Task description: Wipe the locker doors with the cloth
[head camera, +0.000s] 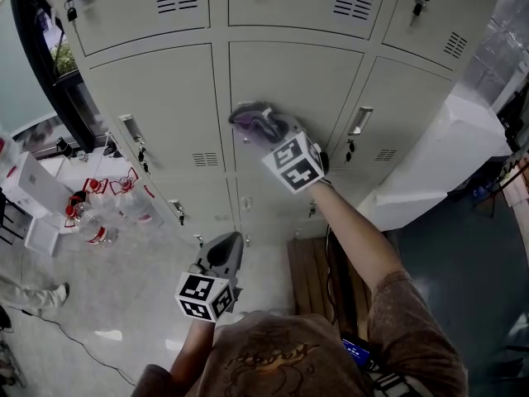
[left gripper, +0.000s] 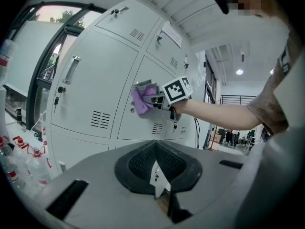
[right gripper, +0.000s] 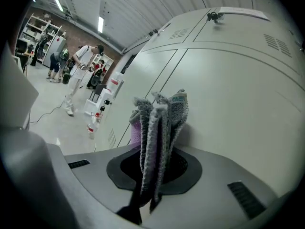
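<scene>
**Inspector:** Largest item first.

**Assistant:** A bank of pale grey lockers [head camera: 165,106], several rows of doors, with a light floor [head camera: 124,304] in front of it.

**Inspector:** Which door is concerned?

**Assistant:** The centre door [head camera: 306,81] of the middle row. The cloth [head camera: 254,122] sits on its upper left part in the head view, touching the panel.

**Inspector:** Condition of the right gripper?

**Assistant:** The right gripper [head camera: 266,131] is up at that door on an outstretched arm. Its jaws are pinching the cloth, which is bunched, purple and grey. In the right gripper view the cloth stands up in folds from between the jaws, against the door.

**Inspector:** And the left gripper?

**Assistant:** The left gripper [head camera: 230,246] is low and close to the person's body, over the floor and well apart from the lockers. Its jaws are pressed together with nothing gripped. A pale sliver shows at their seam, and I cannot tell what it is.

**Inspector:** Smaller items?

**Assistant:** Clear bottles [head camera: 91,222] with red markings stand low at the left, near the end of the lockers. A metal handle [head camera: 361,120] is on the door just right of the centre one.
</scene>
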### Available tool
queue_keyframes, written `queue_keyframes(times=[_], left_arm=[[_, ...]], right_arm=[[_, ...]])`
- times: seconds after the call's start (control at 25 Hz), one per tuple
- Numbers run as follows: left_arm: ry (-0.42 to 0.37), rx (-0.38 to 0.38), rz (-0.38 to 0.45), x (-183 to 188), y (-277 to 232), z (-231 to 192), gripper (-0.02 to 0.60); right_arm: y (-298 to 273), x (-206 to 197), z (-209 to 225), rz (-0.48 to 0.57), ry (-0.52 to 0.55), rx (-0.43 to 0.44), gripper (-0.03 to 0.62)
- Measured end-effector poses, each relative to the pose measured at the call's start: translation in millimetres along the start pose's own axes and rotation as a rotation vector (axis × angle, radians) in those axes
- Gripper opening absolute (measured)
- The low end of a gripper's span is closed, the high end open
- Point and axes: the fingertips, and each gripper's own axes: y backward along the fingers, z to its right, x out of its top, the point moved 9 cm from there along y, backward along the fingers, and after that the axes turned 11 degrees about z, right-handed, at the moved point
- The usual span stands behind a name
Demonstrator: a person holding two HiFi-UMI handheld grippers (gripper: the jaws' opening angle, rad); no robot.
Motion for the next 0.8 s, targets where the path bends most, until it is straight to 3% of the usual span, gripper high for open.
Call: queue_keyframes(times=[0.4, 0.8], left_arm=[[0.007, 0.018, -0.017, -3, 0, -6, 0.003], [0.020, 0.044, -0.039, -12, 6, -11, 0.005]], right_arm=[[-11, -62, -39, -0.094, -0.022, 0.064, 0.052], [-15, -85, -59, -0.094, -0.033, 0.022, 0.052]])
